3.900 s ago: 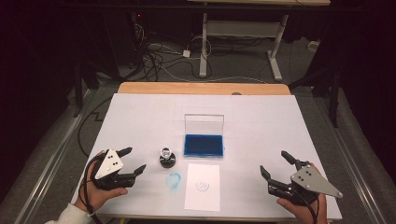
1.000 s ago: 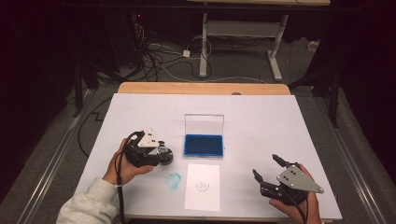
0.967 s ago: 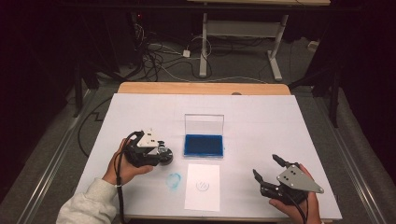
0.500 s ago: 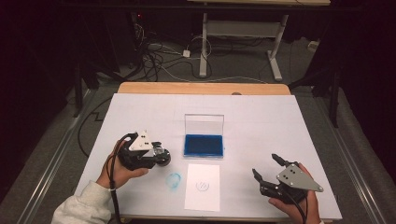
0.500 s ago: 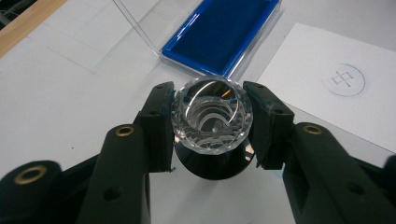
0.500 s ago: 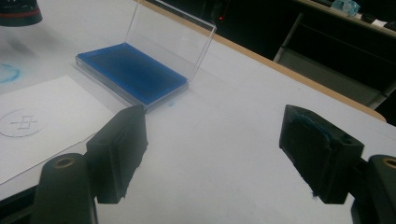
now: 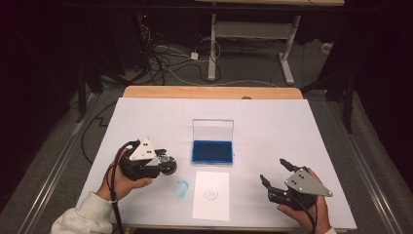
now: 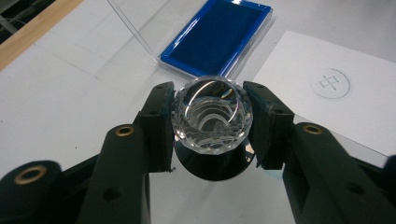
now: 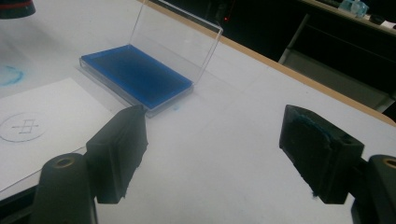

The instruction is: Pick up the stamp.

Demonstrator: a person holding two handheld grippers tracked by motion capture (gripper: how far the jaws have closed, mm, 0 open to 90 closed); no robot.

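Observation:
My left gripper [image 7: 164, 163] [image 8: 212, 123] is shut on a stamp with a faceted clear crystal knob [image 8: 211, 114] [image 7: 166, 160] and a black round base, held a little above the white table left of centre. A blue ink pad [image 7: 213, 151] [image 8: 219, 33] [image 9: 135, 74] in a clear case with its lid raised lies at the table's middle. In front of it lies a white paper sheet [image 7: 210, 195] [image 8: 336, 93] [image 9: 42, 126] with a round stamped mark. My right gripper [image 7: 274, 176] [image 9: 212, 154] stands open over the front right of the table, with nothing between its jaws.
A blue ink smudge [image 7: 181, 188] [image 9: 7, 74] marks the white table cover [image 7: 292, 126] left of the paper. A wooden table edge [image 7: 209, 92] runs along the far side. Beyond it are cables and desk legs on a dark floor.
My left gripper, with the stamp in it, has drifted slightly toward the left front of the table and risen a little. The right gripper has stayed put.

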